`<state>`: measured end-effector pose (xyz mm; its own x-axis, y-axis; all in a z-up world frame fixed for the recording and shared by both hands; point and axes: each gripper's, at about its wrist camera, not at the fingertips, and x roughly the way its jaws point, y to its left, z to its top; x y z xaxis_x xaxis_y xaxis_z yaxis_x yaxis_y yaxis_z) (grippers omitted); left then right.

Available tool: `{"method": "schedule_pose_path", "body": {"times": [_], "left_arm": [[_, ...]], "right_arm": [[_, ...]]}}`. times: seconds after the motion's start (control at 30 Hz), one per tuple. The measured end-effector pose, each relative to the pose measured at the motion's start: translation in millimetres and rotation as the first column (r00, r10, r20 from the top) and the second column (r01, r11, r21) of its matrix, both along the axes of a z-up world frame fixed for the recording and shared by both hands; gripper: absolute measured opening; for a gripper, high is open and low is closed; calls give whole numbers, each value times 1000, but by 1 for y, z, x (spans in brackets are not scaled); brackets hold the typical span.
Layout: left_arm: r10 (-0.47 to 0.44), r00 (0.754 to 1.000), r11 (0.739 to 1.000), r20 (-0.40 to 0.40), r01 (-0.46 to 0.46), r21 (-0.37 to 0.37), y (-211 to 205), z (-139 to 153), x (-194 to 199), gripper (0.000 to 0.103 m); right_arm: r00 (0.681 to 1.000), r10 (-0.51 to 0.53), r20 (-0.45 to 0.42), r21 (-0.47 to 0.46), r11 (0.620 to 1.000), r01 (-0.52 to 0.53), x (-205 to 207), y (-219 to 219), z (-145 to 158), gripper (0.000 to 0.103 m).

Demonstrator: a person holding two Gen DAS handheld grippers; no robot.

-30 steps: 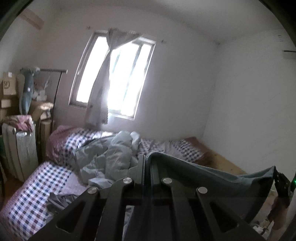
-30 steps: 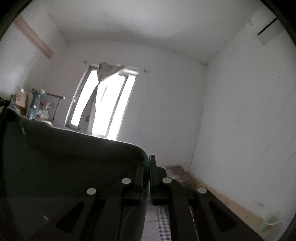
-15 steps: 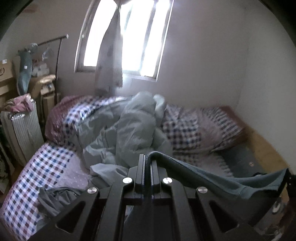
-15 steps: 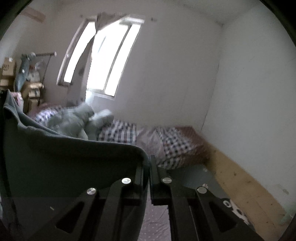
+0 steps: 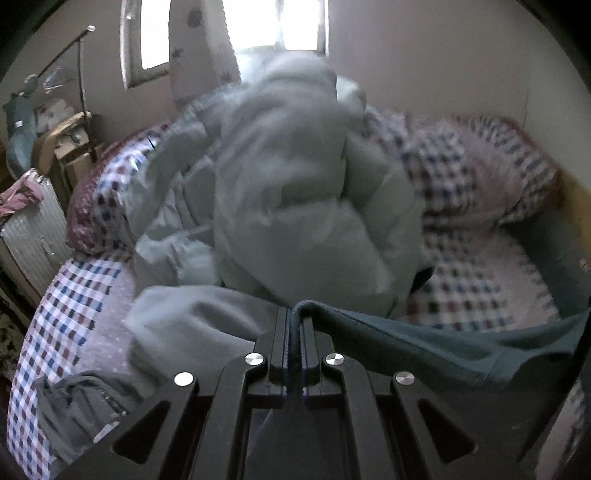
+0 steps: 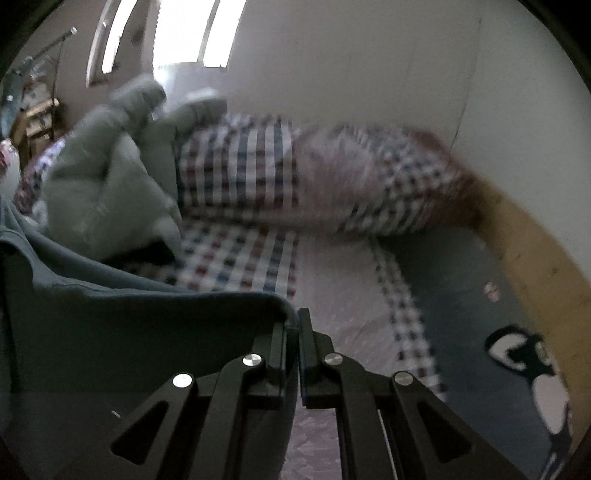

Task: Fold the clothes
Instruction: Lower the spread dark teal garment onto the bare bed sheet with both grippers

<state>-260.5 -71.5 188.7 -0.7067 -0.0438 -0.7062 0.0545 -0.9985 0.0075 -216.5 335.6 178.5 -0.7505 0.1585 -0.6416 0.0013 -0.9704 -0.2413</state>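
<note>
Above the bed (image 5: 85,295), both tools angled down, clamping teal garment (image 5: 424,343).

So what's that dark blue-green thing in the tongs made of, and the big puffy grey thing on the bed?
The dark teal garment looks like soft knit cloth, matte, draping limp with a rolled hem. The grey duvet seems padded fabric: puffy, smooth, with stitched lines. The blur leaves both uncertain.

A bright window (image 5: 236,33) lights pale walls (image 6: 369,66) above a checkered bed (image 5: 461,288).
</note>
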Motion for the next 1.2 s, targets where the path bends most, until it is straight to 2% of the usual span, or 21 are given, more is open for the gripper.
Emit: {"method": "schedule_pose_path", "body": {"times": [0.13,0.3,0.43,0.53,0.7,0.77,0.8,0.83,0.87,0.9,0.93,1.0,1.1,1.2], "left_arm": [[0,998,999,64,3,-49,6,-54,-28,3],[2,994,998,108,5,-64,9,-94,-53,3],[2,993,998,114,6,-70,10,-107,-72,3],[-5,992,997,126,15,-78,11,-113,-85,4],[-56,990,990,126,72,-123,16,-117,-86,5],[-84,989,988,124,98,-117,14,-114,-82,6],[-93,988,989,121,105,-101,12,-111,-79,10],[-102,989,991,109,111,-80,8,-105,-73,22],[-111,989,991,100,118,-65,6,-101,-70,31],[-128,989,991,80,131,-33,2,-94,-62,51],[-133,989,991,63,134,-19,0,-89,-56,64],[-139,990,990,30,139,5,-6,-76,-42,75],[-144,990,989,-7,144,22,-16,-58,-17,76],[-151,988,988,-36,152,30,-27,-41,8,76]], "right_arm": [[995,-17,95,4,1000,17,-40,8,-59,3],[982,-33,184,1,999,34,-75,14,-122,4],[968,-28,248,-29,999,37,-100,16,-159,4],[962,-29,273,-46,998,43,-110,14,-170,4],[948,-47,316,-24,998,58,-120,13,-192,27],[950,-68,306,-56,994,90,-118,20,-192,45],[951,-83,299,-88,990,114,-117,26,-190,51],[949,-100,299,-125,982,143,-116,33,-187,62],[948,-116,296,-181,968,175,-114,43,-184,63],[948,-128,292,-227,953,198,-111,51,-181,64],[951,-127,283,-241,950,199,-105,53,-176,64],[956,-126,265,-269,942,199,-94,57,-167,64],[962,-111,250,-264,948,177,-79,53,-155,66],[957,-79,280,-286,944,162,-68,56,-144,73]]}}
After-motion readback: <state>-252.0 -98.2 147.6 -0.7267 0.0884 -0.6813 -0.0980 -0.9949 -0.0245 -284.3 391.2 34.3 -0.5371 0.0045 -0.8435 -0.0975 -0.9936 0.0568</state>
